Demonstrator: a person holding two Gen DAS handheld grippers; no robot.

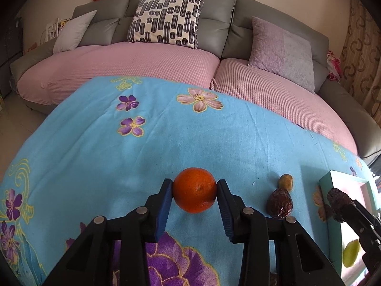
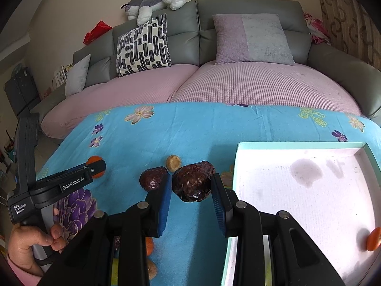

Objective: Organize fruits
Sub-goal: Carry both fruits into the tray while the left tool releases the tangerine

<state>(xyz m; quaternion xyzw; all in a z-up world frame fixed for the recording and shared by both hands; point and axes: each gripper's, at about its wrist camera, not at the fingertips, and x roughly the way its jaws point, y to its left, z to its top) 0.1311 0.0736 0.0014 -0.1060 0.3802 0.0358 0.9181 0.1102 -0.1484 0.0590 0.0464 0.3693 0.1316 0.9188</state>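
Over the blue table, left claw pinches an orange across its middle. Firm, roundish, probably slippery. Right claw, at 3 o'clock, grips a soft wrinkly date.

**Background Items**

A blue floral cloth covers the work surface. Behind it stands a grey sofa with pink seat covers. Three cushions lean against the backrest: a black-and-white patterned cushion at centre, a lilac-grey cushion on the right, and a plain pale cushion on the left. A grey-and-white plush toy lies along the backrest top. A red bag sits behind the sofa. A patterned curtain hangs at far right.
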